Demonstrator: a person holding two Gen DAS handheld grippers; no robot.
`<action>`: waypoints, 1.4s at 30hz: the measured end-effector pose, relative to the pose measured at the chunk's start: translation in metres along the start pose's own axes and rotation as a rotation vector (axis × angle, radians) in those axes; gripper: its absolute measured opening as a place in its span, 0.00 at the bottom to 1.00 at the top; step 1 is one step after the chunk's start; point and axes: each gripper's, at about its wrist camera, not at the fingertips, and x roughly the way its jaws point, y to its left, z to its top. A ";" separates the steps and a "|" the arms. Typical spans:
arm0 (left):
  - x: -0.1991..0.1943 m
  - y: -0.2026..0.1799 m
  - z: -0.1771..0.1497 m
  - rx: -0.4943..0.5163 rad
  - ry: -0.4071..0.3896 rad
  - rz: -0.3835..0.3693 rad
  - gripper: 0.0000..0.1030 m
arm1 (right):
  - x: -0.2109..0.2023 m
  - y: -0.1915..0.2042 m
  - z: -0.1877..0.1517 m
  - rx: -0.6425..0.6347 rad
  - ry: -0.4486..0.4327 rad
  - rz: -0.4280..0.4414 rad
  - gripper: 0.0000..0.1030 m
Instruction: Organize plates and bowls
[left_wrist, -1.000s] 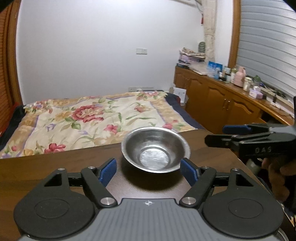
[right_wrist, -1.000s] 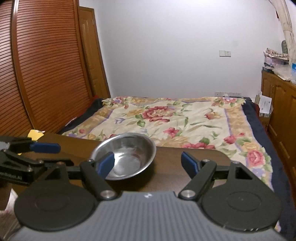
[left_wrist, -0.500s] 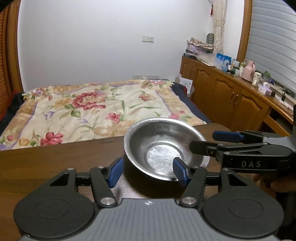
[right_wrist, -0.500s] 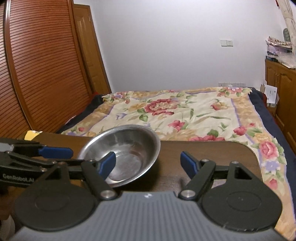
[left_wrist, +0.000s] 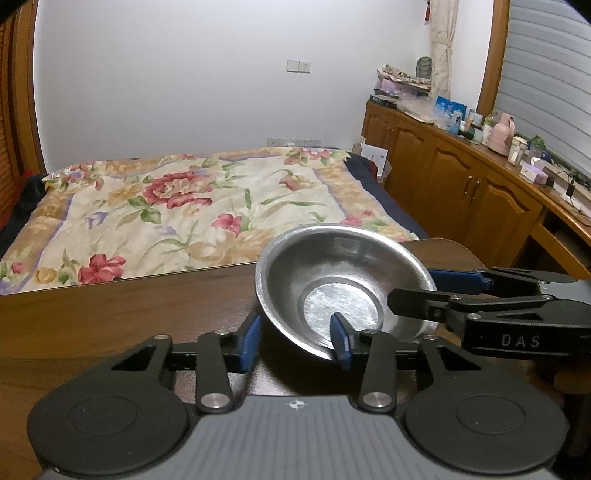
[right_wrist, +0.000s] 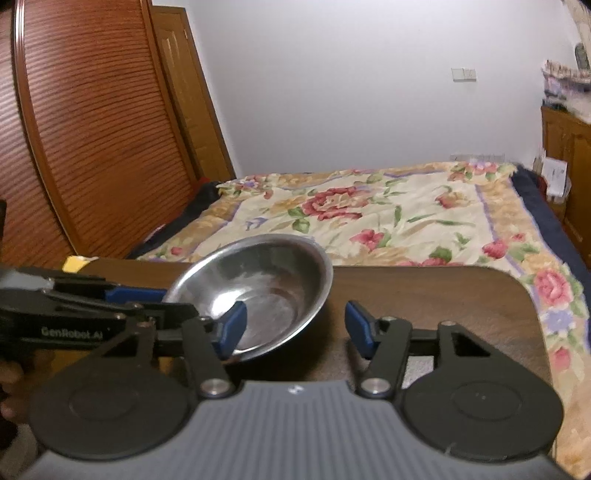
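- Left wrist view: metal bowl (left_wrist: 343, 288) sits in front of the left gripper (left_wrist: 295, 341), over the far right part of the dark wood table (left_wrist: 110, 314). It's tilted, opening facing the cam, near rim lowest.
- L claw about half open. One blue pad (left_wrist: 251, 343) is just outside the bowl's near-left wall, the other is inside over the bowl's floor, so the rim runs between them. Can't tell if either pad actually presses the metal, so can't tell if it has a real hold.
- Right gripper (left_wrist: 412, 288) comes in from the right edge, side-on, w/ "DAS" on its body. Near finger reaches across the bowl's right inside wall, far finger shows behind the right rim. A bit of the person's hand shows under it, dim.
- Behind the table: bed w/ floral cover (left_wrist: 184, 206), then wood cabinets along the right w/ clutter on top.
- Right wrist view: same bowl (right_wrist: 266, 291) sits left of centre, tipped toward the cam, on/over the table (right_wrist: 443, 295); can't tell if its base touches the wood.
- R claw (right_wrist: 295, 326) is wide open, gripping nothing. Its left pad overlaps the bowl's inside; its right pad is clear of the bowl over bare table.
- L gripper (right_wrist: 181, 304) enters from the left, its fingers meeting the bowl's left rim; contact is blurred.
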 end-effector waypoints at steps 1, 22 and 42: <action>0.001 0.001 0.000 0.000 -0.001 -0.002 0.40 | 0.000 0.001 0.000 -0.007 -0.001 -0.011 0.56; 0.006 0.004 0.002 -0.001 0.022 -0.004 0.25 | 0.005 -0.005 -0.003 0.050 0.033 0.041 0.23; -0.024 -0.004 0.005 0.012 -0.028 -0.030 0.24 | -0.014 -0.001 0.007 0.038 -0.003 0.017 0.21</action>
